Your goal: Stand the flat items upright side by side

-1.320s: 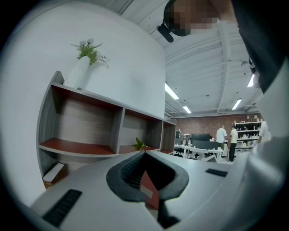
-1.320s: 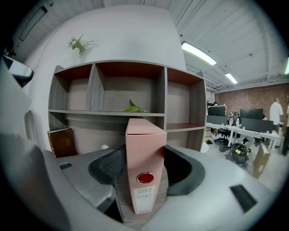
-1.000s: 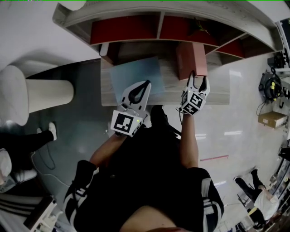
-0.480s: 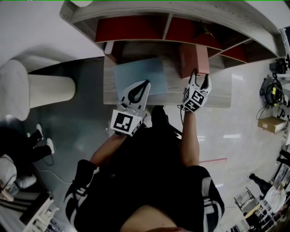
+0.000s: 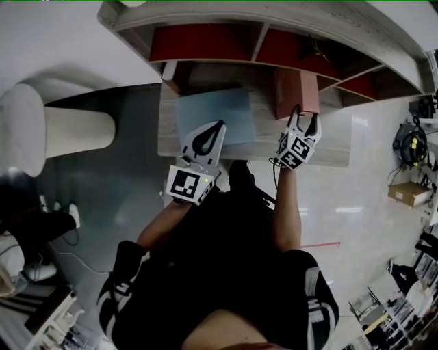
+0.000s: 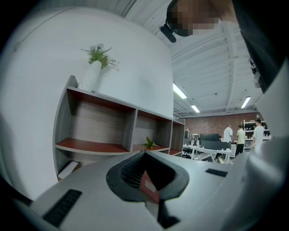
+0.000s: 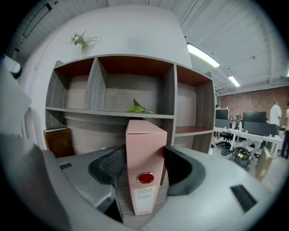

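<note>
A shelf unit (image 5: 260, 20) backs the wooden counter (image 5: 263, 133). A pale blue folder (image 5: 226, 109) lies flat on the counter's left part, with the left tongs (image 5: 219, 126) pressed together and empty over its near edge. To the right, a pink box file (image 5: 295, 92) stands upright, pinched between the right tongs (image 5: 304, 116).

Black short-sleeved top (image 5: 226, 260), white stripes on both sleeves (image 5: 118, 290); white left gripper (image 5: 220, 126) and right gripper (image 5: 304, 115), black-padded, with square-marker cubes.
</note>
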### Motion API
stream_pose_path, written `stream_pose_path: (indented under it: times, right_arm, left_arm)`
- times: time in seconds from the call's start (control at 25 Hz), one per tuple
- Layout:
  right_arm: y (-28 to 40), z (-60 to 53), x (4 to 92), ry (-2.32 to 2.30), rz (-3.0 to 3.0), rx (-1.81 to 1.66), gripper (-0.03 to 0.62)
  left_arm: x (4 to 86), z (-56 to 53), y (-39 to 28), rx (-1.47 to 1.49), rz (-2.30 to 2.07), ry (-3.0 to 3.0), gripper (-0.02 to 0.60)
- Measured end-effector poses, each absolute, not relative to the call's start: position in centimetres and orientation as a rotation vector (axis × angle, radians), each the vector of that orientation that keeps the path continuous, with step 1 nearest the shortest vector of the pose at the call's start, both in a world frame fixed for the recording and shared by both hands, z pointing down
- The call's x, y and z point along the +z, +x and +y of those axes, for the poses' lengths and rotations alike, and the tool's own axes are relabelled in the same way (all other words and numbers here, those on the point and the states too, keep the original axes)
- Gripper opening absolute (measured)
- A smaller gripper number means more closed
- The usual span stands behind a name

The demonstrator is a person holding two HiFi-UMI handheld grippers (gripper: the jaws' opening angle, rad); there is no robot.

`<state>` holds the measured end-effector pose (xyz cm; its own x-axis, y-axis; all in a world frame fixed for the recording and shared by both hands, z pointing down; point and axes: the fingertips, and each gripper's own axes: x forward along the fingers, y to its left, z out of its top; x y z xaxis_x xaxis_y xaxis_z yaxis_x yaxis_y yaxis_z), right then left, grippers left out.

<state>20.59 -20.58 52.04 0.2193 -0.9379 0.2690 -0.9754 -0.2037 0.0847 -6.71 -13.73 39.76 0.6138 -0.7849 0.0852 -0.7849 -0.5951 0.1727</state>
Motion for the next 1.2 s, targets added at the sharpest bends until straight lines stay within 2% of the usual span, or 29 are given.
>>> stream_pose_path:
  times: [0.32,0.68,1.2]
  right_arm:
    - [20.7,-20.5,51.9,2.264,-1.815,0.253,0.302]
    - [18.9,-18.0,49.8,2.271,-1.851,0.232,0.304]
    - [6.9,-10.7,48.9,2.108,-2.056,0.306,0.304]
  left_arm:
    - [39.6,-13.8,-7.6,-0.018,-1.325,2.626,0.021]
    - [38.7,-12.2,-10.1,-0.054,-1.346,2.63,0.021]
    - [38.9,-6.1,-19.2,-0.088,-1.453,2.579,0.021]
